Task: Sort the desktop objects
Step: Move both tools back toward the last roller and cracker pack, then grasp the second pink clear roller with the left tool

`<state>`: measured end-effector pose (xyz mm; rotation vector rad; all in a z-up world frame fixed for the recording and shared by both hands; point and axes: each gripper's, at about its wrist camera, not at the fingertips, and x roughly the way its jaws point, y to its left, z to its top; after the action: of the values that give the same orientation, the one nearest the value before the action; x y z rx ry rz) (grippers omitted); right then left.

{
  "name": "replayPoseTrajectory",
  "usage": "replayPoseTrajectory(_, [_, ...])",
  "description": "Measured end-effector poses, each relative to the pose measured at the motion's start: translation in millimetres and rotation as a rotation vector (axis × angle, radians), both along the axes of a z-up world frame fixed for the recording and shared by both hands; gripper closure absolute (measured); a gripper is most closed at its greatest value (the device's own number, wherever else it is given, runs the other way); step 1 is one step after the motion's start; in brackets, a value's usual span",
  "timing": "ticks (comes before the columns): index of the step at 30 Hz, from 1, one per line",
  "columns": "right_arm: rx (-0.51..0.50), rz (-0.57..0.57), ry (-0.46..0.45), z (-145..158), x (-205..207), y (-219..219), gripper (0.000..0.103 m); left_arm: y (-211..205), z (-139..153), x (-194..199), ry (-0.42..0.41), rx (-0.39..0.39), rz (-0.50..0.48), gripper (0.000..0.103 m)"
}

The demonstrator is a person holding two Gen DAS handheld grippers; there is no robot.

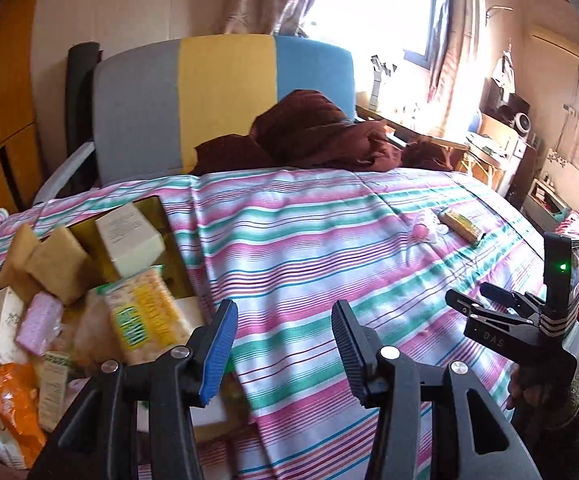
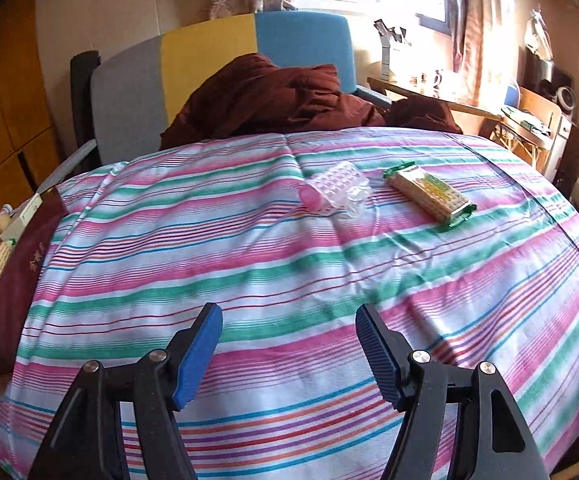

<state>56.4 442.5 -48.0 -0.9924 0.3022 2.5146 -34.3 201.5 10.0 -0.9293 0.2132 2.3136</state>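
Both claws agape, empty: left claw (image 1: 285,354), right claw (image 2: 289,354).

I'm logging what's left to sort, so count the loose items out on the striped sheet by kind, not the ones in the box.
Cracker packet: 1
Clear plastic pack with a pink end: 1
Total: 2 on the striped sheet, lying side by side.
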Motion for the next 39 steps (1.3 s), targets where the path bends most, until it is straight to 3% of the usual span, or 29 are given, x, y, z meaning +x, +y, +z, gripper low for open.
replayPoseTrajectory(8, [0.007,-0.089,-0.022,-16,22,31,0.032,89,-13,-11,-0.119,-0.011,-0.135,0.053])
replayPoseTrajectory(13, [-0.021,-0.079,0.017,-20,26,35,0.028,151,-12,-13,-0.052,-0.067,-0.244,0.053])
replayPoseTrajectory(15, [-0.016,-0.075,0.03,-21,26,34,0.026,175,-16,-16,-0.055,-0.086,-0.303,0.053])
replayPoseTrajectory(17, [-0.023,-0.067,0.041,-22,26,35,0.024,196,-22,-20,-0.082,-0.083,-0.361,0.046])
replayPoseTrajectory(21, [-0.041,-0.055,0.072,-23,27,38,0.021,231,-34,-25,-0.077,-0.115,-0.416,0.045])
replayPoseTrajectory(32, [-0.079,-0.021,0.099,-24,25,40,0.011,290,-59,-36,-0.038,-0.175,-0.533,0.044])
replayPoseTrajectory(39, [-0.082,-0.012,0.097,-25,24,39,0.008,308,-72,-47,-0.047,-0.186,-0.529,0.043])
